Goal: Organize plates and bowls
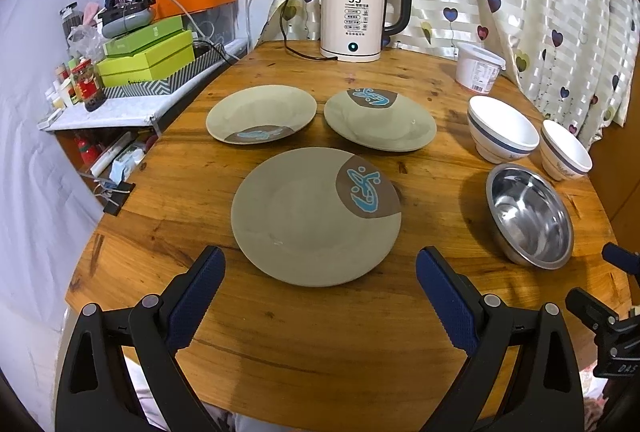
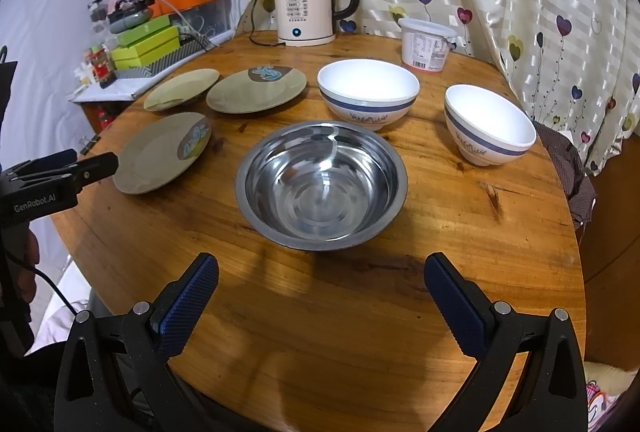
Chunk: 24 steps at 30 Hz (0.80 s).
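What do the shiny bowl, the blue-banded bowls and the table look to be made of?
Shiny grey round bowl: polished steel, with mirror-like reflections. Two white blue-banded bowls: glossy, probably glazed ceramic, possibly melamine. Round brown table: varnished wood, showing grain and knots.

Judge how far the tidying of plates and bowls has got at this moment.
Nothing looks done: three plates, nearest, lie apart on the table, and the steel bowl and two white bowls stand unstacked. Nothing is in hand; left gripper and right gripper are open. All stacking remains.
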Tool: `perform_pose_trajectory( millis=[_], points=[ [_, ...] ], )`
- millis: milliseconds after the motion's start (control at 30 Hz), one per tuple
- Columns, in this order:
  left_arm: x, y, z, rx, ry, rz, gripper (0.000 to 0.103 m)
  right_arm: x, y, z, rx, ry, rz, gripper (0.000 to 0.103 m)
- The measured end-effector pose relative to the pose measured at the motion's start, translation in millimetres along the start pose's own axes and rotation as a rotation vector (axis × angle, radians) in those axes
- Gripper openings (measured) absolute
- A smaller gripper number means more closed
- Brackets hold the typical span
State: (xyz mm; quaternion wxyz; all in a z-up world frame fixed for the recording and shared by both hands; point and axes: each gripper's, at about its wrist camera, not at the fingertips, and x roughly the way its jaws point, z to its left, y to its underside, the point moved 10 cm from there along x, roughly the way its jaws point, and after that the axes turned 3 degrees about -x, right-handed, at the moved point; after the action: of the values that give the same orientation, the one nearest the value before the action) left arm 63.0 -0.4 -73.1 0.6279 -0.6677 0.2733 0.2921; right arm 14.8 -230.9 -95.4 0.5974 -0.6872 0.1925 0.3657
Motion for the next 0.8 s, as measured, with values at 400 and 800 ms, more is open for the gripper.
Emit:
perform_pose_trajectory(
  millis=[400, 800],
  points=[
    [-0.7, -0.6, 0.6, -0.008, 0.009, 0.003, 0.097, -1.9, -9.7, 1.7, -0.001, 0.002, -0.010, 0.103],
    [3.0, 1.2, 7.0, -0.030, 0.018, 0.020, 0.097, -1.1, -11.0, 1.9, -0.009, -0.001, -0.013, 0.103]
  ],
)
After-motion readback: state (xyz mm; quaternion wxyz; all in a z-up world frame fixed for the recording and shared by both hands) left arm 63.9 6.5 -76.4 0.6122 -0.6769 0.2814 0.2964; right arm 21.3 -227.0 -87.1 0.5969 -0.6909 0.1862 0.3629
